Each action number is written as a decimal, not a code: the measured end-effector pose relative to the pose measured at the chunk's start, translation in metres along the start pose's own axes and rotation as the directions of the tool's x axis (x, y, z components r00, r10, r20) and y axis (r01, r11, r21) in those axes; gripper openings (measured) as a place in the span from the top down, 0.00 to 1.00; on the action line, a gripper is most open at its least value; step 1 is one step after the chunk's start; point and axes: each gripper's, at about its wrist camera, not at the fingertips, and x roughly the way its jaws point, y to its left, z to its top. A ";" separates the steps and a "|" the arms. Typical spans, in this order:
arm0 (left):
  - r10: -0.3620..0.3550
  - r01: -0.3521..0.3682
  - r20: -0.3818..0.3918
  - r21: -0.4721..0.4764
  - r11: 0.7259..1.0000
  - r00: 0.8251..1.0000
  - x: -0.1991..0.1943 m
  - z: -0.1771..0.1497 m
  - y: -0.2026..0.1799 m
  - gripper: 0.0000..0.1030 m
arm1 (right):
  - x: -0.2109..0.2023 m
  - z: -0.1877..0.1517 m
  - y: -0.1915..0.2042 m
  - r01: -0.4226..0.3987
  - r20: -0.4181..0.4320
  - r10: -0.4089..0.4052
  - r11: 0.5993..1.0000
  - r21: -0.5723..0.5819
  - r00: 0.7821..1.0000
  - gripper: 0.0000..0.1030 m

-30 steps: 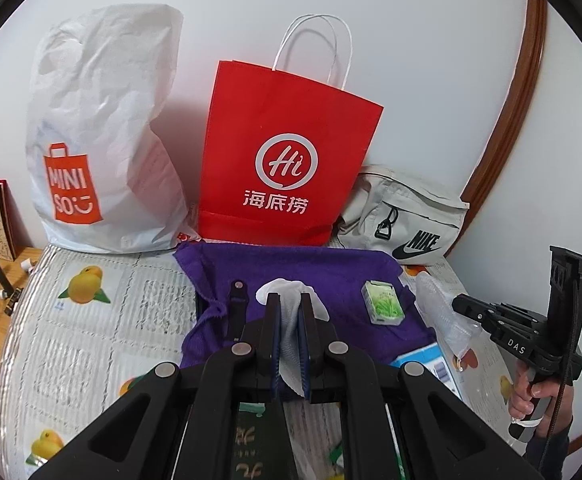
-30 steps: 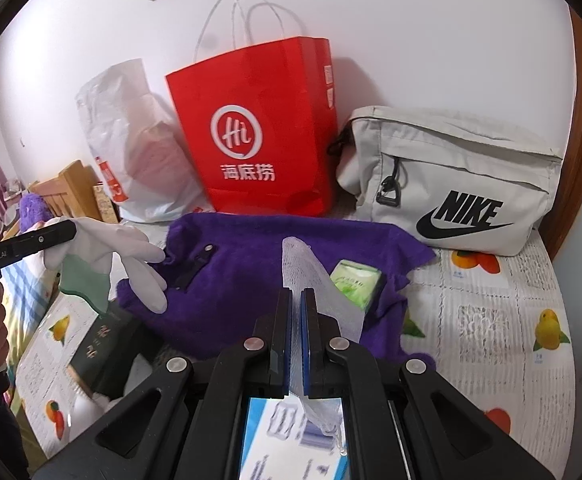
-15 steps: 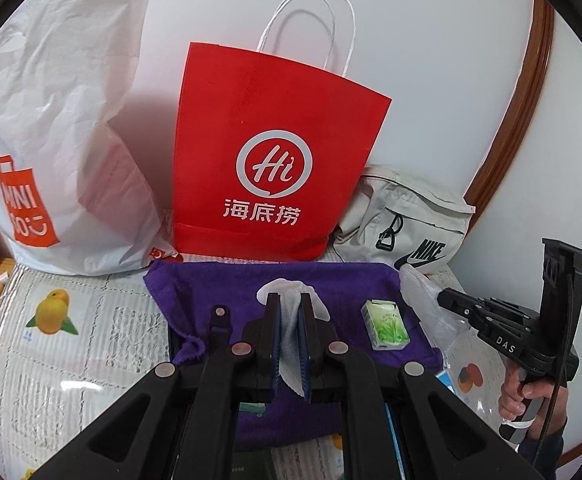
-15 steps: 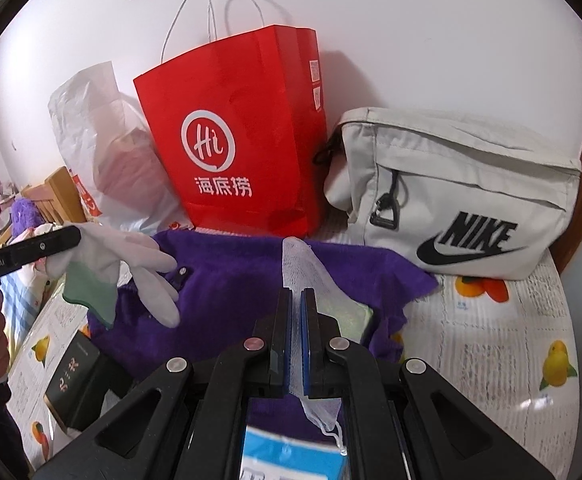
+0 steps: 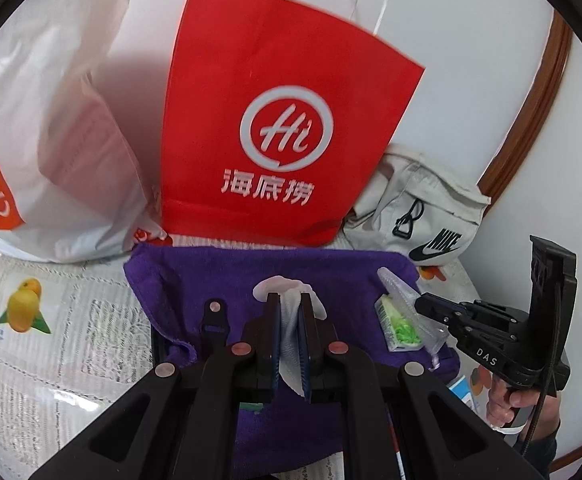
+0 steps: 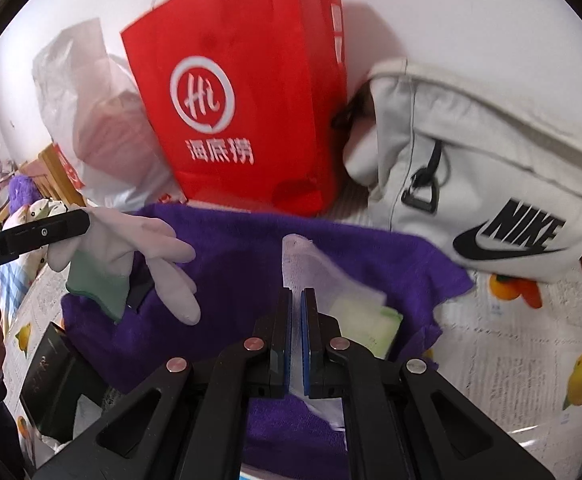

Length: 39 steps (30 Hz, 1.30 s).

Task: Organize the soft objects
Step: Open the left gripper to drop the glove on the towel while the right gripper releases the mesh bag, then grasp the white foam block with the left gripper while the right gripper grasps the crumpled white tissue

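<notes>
Both pinched: left gripper (image 5: 289,304) grips limp glove (image 6: 131,248), right gripper (image 6: 296,300) crinkly mesh (image 6: 311,264).

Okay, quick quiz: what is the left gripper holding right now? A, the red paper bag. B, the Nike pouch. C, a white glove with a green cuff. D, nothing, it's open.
C: the left gripper is shut on the white glove, whose fingers hang over the purple towel.

I see a white glove with a green cuff (image 6: 131,256) hanging limp, fingers drooping, at the left above the purple towel (image 6: 243,264). That towel lies rumpled near the bags. A white mesh pouch (image 6: 311,264) dangles over its right side.
</notes>
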 end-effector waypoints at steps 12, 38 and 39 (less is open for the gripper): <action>0.064 -0.067 -0.096 -0.027 0.997 0.993 0.023 -0.018 0.019 0.91 | 0.014 -0.005 -0.001 -0.038 -0.059 0.039 0.999 0.010 0.998 0.81; 0.212 -0.212 -0.014 0.007 0.977 0.977 -0.074 -0.052 0.010 0.47 | -0.066 -0.041 0.038 0.011 0.029 -0.011 1.000 0.022 1.000 0.43; 0.216 -0.216 -0.016 0.002 0.976 0.976 -0.080 -0.055 0.010 0.47 | -0.069 -0.044 0.041 0.009 0.030 -0.009 1.000 0.020 1.000 0.43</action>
